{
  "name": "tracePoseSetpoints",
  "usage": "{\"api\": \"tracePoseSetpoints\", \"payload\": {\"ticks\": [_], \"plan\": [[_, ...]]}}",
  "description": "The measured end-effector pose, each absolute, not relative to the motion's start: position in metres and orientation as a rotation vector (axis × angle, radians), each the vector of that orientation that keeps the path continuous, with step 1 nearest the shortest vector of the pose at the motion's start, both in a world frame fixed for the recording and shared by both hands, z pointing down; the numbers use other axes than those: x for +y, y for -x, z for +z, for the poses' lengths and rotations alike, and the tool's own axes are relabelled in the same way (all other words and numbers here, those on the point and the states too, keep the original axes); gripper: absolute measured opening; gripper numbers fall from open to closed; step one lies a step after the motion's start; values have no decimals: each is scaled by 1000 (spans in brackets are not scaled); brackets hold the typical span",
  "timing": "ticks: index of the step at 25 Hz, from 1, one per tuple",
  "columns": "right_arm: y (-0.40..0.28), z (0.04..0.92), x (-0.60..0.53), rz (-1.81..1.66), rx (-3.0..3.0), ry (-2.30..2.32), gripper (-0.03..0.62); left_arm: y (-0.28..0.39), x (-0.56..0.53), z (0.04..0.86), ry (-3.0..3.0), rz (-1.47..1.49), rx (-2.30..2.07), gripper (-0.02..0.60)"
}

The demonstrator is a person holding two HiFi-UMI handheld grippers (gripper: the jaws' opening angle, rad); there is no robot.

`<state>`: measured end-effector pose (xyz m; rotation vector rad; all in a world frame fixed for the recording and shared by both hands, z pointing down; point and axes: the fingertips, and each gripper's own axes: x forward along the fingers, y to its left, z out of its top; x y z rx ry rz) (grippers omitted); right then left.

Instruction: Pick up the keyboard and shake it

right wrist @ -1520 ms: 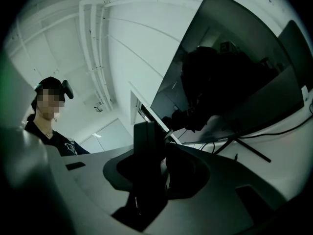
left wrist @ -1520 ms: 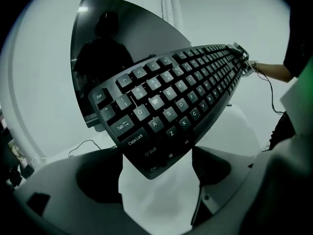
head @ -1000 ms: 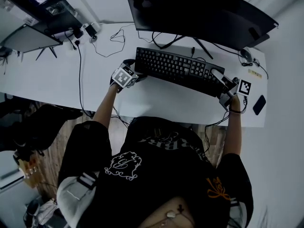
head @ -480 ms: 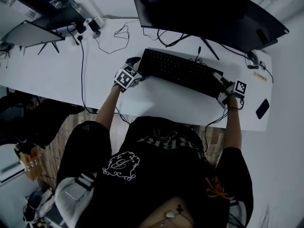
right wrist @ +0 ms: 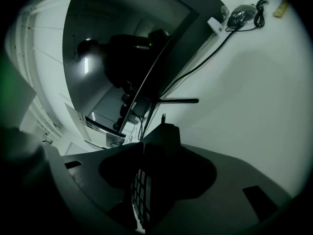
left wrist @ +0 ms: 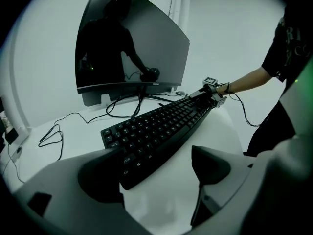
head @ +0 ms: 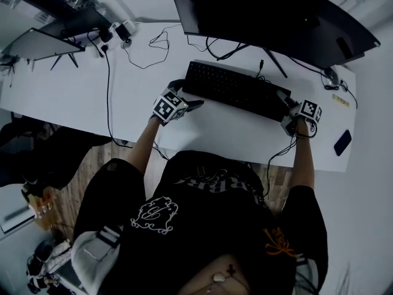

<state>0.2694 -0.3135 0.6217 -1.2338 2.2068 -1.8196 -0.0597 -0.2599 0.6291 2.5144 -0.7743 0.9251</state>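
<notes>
The black keyboard (head: 233, 90) lies flat on the white desk (head: 73, 85) in front of the monitor. My left gripper (head: 187, 106) is open just off the keyboard's left end. In the left gripper view the keyboard's near corner (left wrist: 129, 173) sits beside the left jaw, with neither pad touching it. My right gripper (head: 284, 103) is at the keyboard's right end. Its jaws have just been opening, and the keyboard's end (right wrist: 139, 190) still stands edge-on between them without being pinched.
A large curved monitor (head: 270, 11) on a stand rises behind the keyboard. Loose cables (head: 156, 42) run across the back of the desk. A mouse (head: 331, 75) and a phone (head: 341, 142) lie at the right. A second screen (head: 37, 42) stands at the far left.
The keyboard has come down from a raised hold onto the desk. My left gripper has let go and drawn back off its left end. My right gripper sank with the right end.
</notes>
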Motion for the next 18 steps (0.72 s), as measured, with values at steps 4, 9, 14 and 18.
{"api": "tracePoseSetpoints", "payload": {"ticks": [4, 9, 14, 18], "plan": [[-274, 639, -314, -1838, 2197, 1340, 212, 50, -250, 628, -2534, 907, -732, 443], [-286, 655, -312, -1771, 2207, 1578, 331, 36, -244, 625, -2557, 893, -698, 443], [-287, 653, -313, -1737, 2150, 1640, 342, 23, -239, 619, -2568, 883, -674, 443], [-306, 649, -314, -1628, 2082, 1858, 365, 15, -236, 609, -2578, 855, -683, 443]]}}
